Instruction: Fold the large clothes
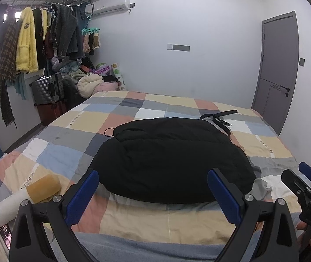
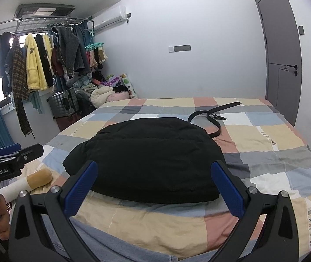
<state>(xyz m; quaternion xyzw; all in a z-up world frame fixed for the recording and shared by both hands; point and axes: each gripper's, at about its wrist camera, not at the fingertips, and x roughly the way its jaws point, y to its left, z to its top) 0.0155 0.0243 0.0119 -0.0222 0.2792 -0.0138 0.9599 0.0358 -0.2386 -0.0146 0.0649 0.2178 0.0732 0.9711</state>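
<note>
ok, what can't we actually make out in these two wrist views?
- Black garment: its folds and underside lie against the bed in both views; sleeves not visible.
- Belt: near end runs behind the garment.
- Left gripper and right gripper: handles cut off by the bottom edge.
- Cylindrical pillow: far end cut off at the left edge.

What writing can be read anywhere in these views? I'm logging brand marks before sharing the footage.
"GenRobot.AI": white lettering on the left gripper, seen from the right wrist view.
"DAS": on the right gripper, seen from the left wrist view.
Dark vertical print on the checked bedspread, along its right side: too distorted to read.
Chest badge on the hanging yellow fleece jacket: too small to read.
</note>
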